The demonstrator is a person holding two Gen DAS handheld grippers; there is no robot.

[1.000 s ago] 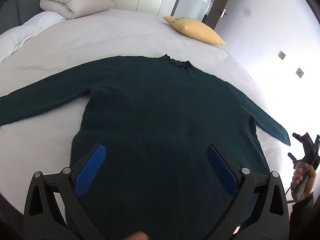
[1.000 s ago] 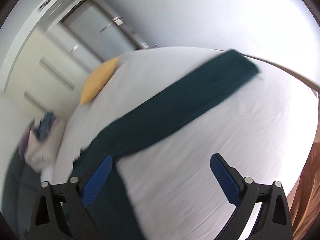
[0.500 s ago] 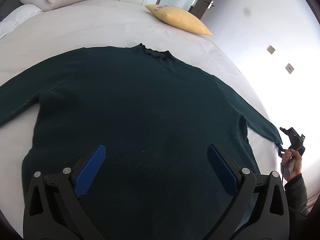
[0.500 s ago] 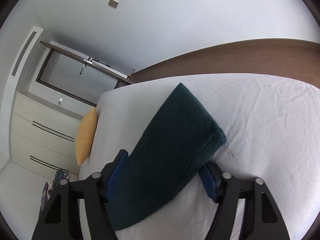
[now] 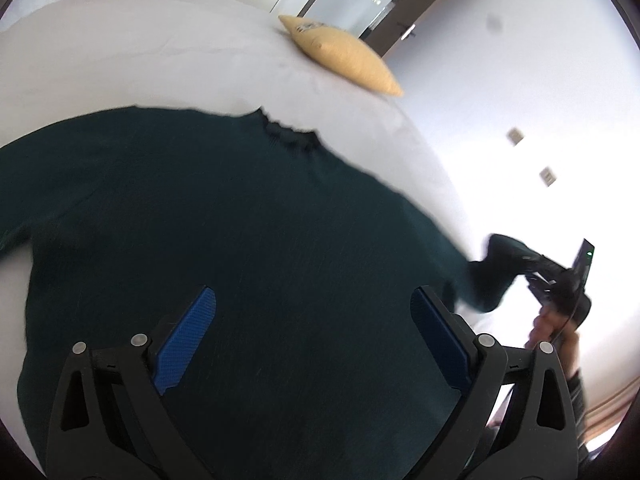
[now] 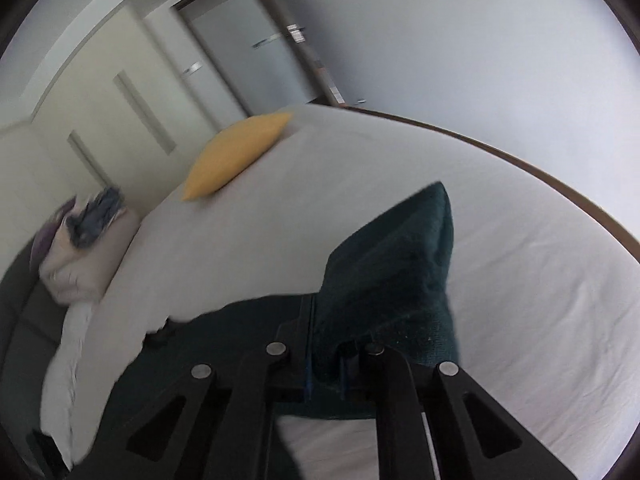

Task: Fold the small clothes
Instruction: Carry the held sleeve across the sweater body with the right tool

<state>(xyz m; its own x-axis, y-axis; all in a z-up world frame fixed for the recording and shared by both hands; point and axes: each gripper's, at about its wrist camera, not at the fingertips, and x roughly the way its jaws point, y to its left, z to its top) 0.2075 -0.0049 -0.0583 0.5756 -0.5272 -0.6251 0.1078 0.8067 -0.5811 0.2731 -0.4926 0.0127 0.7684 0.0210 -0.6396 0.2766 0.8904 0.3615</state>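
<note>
A dark green sweater (image 5: 224, 216) lies flat on the white bed (image 5: 120, 56), collar away from me. My left gripper (image 5: 312, 320) hovers open over its lower body, blue pads wide apart with nothing between them. My right gripper (image 6: 332, 348) is closing on the cuff of the sweater's right sleeve (image 6: 396, 260); the cuff sticks up out of its jaws, lifted off the bed. In the left wrist view the right gripper (image 5: 532, 268) shows at the right edge, a hand holding it, with the sleeve end (image 5: 488, 276) raised.
A yellow cushion (image 5: 344, 56) lies at the far corner of the bed. A folded duvet with clothes on it (image 6: 88, 236) sits at the head end. Wardrobe doors and a room door stand behind. The bed's right edge (image 6: 560, 188) runs close to the sleeve.
The right gripper went from wide open over the sleeve to pinched on its cuff and lifted it off the bed. The left gripper slid rightward over the sweater's body, staying open.
</note>
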